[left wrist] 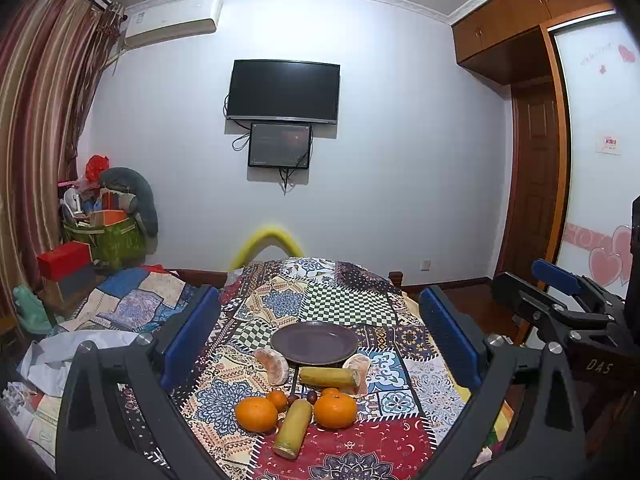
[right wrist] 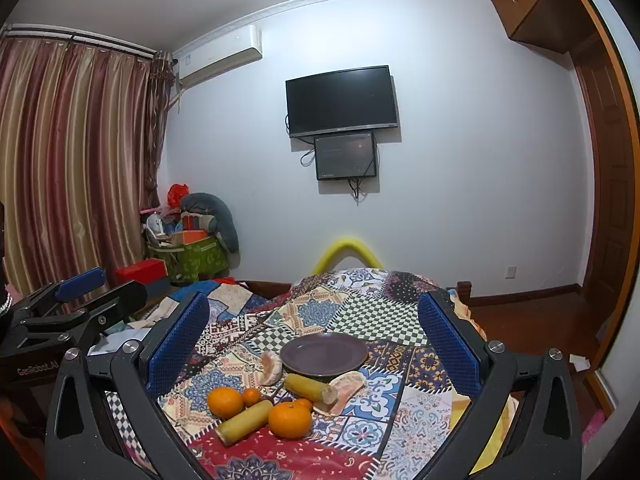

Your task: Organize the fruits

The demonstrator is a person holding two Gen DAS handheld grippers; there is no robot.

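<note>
A dark purple plate [left wrist: 314,343] [right wrist: 324,352] sits empty on a patchwork cloth. In front of it lie two large oranges [left wrist: 256,414] [left wrist: 335,409] [right wrist: 225,401] [right wrist: 290,419], small oranges [left wrist: 277,399] [right wrist: 251,397], two yellow-green cane pieces [left wrist: 329,376] [left wrist: 294,428] [right wrist: 310,387] [right wrist: 245,421], two peeled citrus pieces [left wrist: 273,365] [left wrist: 358,368] [right wrist: 270,367] [right wrist: 347,385] and small dark red fruits [left wrist: 310,396]. My left gripper [left wrist: 320,336] is open and empty, held back above the fruit. My right gripper [right wrist: 316,340] is open and empty too.
The cloth-covered table [left wrist: 340,304] drops off at its far edge near a yellow foam arc [left wrist: 268,240]. A patchwork-covered bed [left wrist: 128,300] lies left. Boxes and bags [left wrist: 108,224] stand by the curtain. The right gripper shows in the left wrist view [left wrist: 560,296], the left gripper in the right wrist view [right wrist: 72,300].
</note>
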